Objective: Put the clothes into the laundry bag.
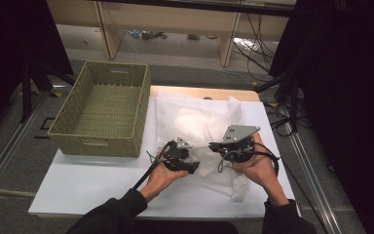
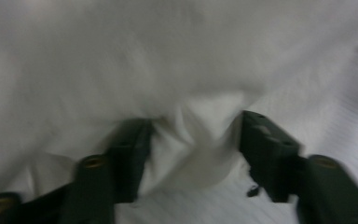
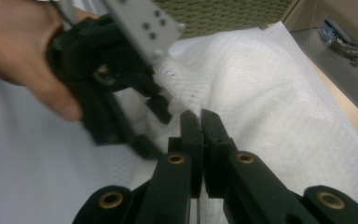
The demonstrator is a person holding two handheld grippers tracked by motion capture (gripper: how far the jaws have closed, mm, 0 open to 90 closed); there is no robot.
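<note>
A white cloth (image 1: 197, 131) is lying rumpled on the white table (image 1: 87, 183), just to the right of the green woven basket (image 1: 104, 109), which is sitting at the table's far left corner. The cloth is bunching up highest in its middle, and its near edge is trailing toward the person's side of the table.

Both hands are working at the near edge of the cloth. The left gripper (image 1: 187, 163) is sitting at the edge nearer the basket. In the left gripper view its jaws are standing well apart, with a puckered fold of the cloth (image 2: 191, 135) lying between them; the picture is blurred, so it is hard to say whether either jaw is actually pressing on the fabric.

The right gripper (image 1: 219, 146) is sitting just beside the left one, on the side away from the basket. In the right gripper view its jaws (image 3: 200, 140) are closed tight together, pinching a thin edge of the cloth (image 3: 261, 93) between them. The left hand (image 3: 18, 46) and its gripper are appearing blurred beside them.
</note>
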